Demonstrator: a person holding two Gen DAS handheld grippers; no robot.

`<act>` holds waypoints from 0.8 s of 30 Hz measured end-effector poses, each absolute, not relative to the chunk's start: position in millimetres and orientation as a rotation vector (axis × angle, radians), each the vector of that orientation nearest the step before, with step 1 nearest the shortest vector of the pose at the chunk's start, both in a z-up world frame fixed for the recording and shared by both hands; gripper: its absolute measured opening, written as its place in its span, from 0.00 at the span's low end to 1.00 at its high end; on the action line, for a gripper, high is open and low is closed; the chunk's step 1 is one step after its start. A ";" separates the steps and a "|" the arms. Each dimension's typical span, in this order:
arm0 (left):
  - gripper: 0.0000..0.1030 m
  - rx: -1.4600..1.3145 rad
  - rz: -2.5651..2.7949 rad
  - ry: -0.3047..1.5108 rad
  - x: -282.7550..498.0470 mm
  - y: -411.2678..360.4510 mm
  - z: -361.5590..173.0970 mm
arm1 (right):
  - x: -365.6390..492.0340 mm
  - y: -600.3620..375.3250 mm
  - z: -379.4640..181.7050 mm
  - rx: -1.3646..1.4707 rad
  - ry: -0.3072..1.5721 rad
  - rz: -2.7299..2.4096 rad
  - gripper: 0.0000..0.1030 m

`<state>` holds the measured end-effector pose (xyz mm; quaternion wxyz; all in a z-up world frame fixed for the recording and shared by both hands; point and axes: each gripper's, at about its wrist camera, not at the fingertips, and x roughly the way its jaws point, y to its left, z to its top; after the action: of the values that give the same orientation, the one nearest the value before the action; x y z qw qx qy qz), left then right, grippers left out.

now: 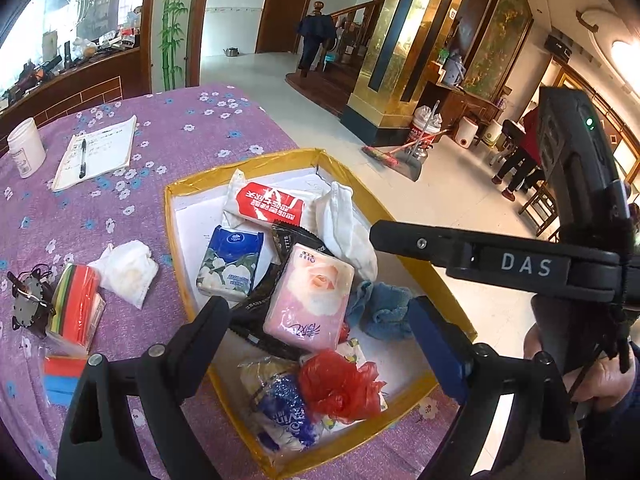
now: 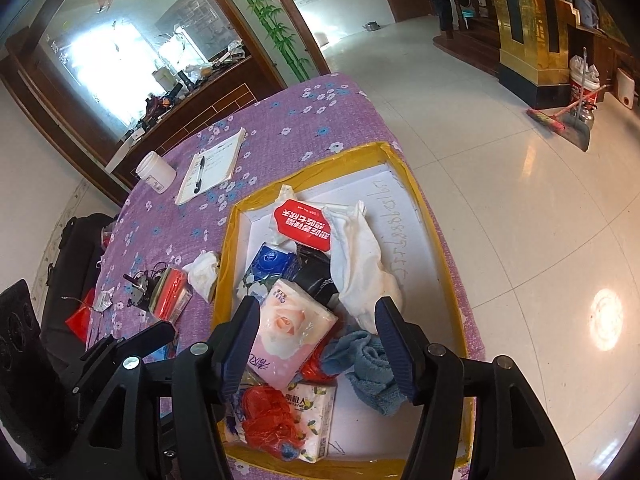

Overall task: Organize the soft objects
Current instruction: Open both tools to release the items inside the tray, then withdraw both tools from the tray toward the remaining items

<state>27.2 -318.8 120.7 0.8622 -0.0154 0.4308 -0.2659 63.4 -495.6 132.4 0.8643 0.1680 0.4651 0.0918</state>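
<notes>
Purple tablecloth (image 1: 192,128) lay under the box (image 1: 348,168); both grippers, left (image 1: 320,316) and right (image 2: 316,340), hung open and empty above the pink tissue pack (image 1: 312,292).

"DAS" on right gripper (image 1: 524,266), "7718" on black packet (image 1: 285,240), Chinese characters on red-labelled pack (image 2: 302,222)

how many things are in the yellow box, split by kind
Tissue packs: 4 (red-label pack, blue pack, pink rose pack, lemon-print pack)
Cloths: 2 (white cloth, blue towel)
Plastic bags or wrappers: 3 (black wrapper, red bag, clear blue-print bag)
Total: 9 visible in the yellow box; anything buried underneath cannot be seen.
</notes>
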 end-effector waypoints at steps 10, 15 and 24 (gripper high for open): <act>0.88 -0.069 -0.552 0.874 21.9 -302.8 130.7 | 63.5 -487.0 132.7 0.350 0.978 0.204 0.64; 0.88 -0.080 -0.548 0.864 18.4 -294.3 134.0 | 63.3 -482.2 131.9 0.350 0.981 0.211 0.64; 0.88 -0.123 -0.507 0.857 13.4 -263.1 134.2 | 62.9 -460.3 129.8 0.329 0.993 0.251 0.65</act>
<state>13.4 -263.1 134.2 0.8769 -0.0592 0.4105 -0.2428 62.9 -460.3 129.8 0.8587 0.1566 0.4731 0.1196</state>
